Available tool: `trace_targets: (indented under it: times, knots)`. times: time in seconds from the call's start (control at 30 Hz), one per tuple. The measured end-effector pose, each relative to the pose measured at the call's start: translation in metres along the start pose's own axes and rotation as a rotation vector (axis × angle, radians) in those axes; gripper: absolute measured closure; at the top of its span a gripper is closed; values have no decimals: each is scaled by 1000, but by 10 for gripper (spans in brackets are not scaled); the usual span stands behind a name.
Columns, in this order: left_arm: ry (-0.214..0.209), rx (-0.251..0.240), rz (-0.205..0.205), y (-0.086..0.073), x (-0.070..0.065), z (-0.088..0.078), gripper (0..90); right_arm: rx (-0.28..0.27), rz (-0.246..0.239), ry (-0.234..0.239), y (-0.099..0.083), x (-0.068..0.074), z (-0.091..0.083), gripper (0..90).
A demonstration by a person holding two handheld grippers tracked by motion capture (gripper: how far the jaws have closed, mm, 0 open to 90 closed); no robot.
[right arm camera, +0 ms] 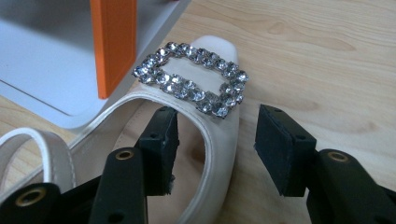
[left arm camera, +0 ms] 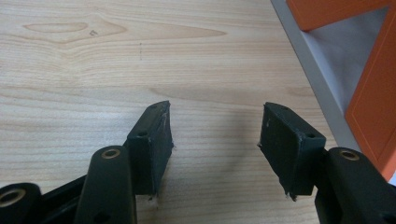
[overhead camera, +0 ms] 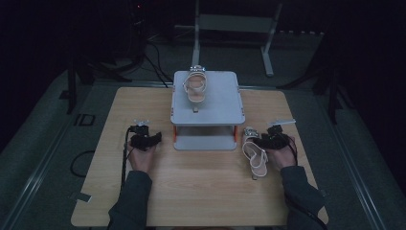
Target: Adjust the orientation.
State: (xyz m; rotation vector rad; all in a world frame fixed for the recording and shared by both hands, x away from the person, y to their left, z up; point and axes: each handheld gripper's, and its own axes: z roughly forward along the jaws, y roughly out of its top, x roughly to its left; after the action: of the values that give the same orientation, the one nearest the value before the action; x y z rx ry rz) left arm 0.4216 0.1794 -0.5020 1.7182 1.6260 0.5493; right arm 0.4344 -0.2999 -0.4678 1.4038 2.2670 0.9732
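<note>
Two white sandals are sitting in the scene: one [overhead camera: 197, 86] on top of the grey stand [overhead camera: 225, 108] at the far middle of the table [overhead camera: 201, 191], the other [right arm camera: 210, 121] lying on the table at the near right, just beside the stand. The right tool [right arm camera: 215, 135] is straddling that sandal's edge by its jewelled buckle [right arm camera: 191, 79], jaws apart, pads not pressing. The left tool [left arm camera: 215, 140] is hanging open over bare wood at the left.

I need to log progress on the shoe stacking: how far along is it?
Done: one white strappy sandal lies on top of the grey two-tier shelf. In hand: the right claw straddles the edge of the second white sandal with the rhinestone buckle, not yet clamped. Left: gripping and moving it. The left claw is open over the wooden table.
</note>
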Motion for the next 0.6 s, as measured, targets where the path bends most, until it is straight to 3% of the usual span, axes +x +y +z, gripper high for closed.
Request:
trace_targets:
  times: [0.13,0.2,0.3,0.33,0.37,0.4,0.53,0.6]
  knots:
    - [3,-18,-3,-2,-1,1,431,33,-29,6,8,0,5,484]
    - [4,-25,0,-2,-2,1,431,48,-56,-25,10,3,1,466]
    - [6,-38,-1,-4,-2,1,431,40,-57,-43,9,6,-5,460]
    - [7,-41,-2,-5,-2,1,430,6,-45,-60,8,9,-14,447]
    - [7,-41,-2,-5,-2,1,430,6,-45,-60,8,9,-14,447]
    - [7,-44,-4,-5,-2,1,430,-40,-16,-76,8,12,-26,438]
    - [2,-46,-12,-5,-1,1,430,-72,1,-86,7,19,-39,437]
    - [-3,-49,-21,-5,-1,1,430,-82,7,-104,3,30,-49,438]
